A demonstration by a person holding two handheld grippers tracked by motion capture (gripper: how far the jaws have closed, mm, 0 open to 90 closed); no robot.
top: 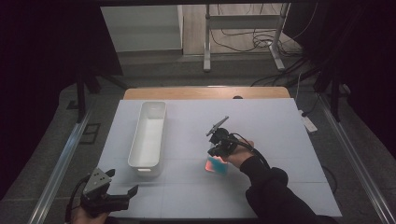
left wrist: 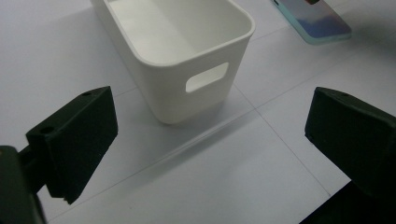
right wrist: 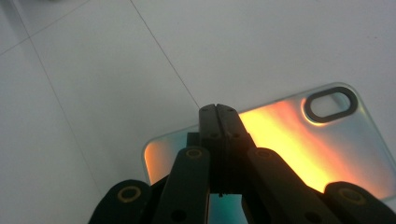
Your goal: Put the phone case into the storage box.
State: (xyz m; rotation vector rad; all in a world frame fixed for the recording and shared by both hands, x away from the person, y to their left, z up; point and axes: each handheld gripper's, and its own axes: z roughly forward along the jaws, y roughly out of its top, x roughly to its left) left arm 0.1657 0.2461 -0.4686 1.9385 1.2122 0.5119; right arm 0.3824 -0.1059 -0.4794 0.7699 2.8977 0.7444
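Observation:
A phone case (top: 216, 165) with a shiny orange and teal back lies on the white table sheet, right of centre. In the right gripper view the case (right wrist: 299, 140) shows its camera cut-out at the upper right. My right gripper (right wrist: 217, 110) is shut, its jaws pressed together over the case's near edge; I cannot tell whether they pinch its rim. From the high view, that right gripper (top: 215, 153) points down at the case. My left gripper (top: 122, 182) is open at the table's front left corner, with nothing between its jaws. The left gripper (left wrist: 210, 140) faces the bin.
A long white plastic bin (top: 150, 106) stands empty left of centre, a handle slot in its near end wall (left wrist: 206, 77). The phone case (left wrist: 314, 22) lies to its right. A white sheet (top: 261, 116) covers the table. Cables and a metal stand (top: 243, 21) are on the floor behind.

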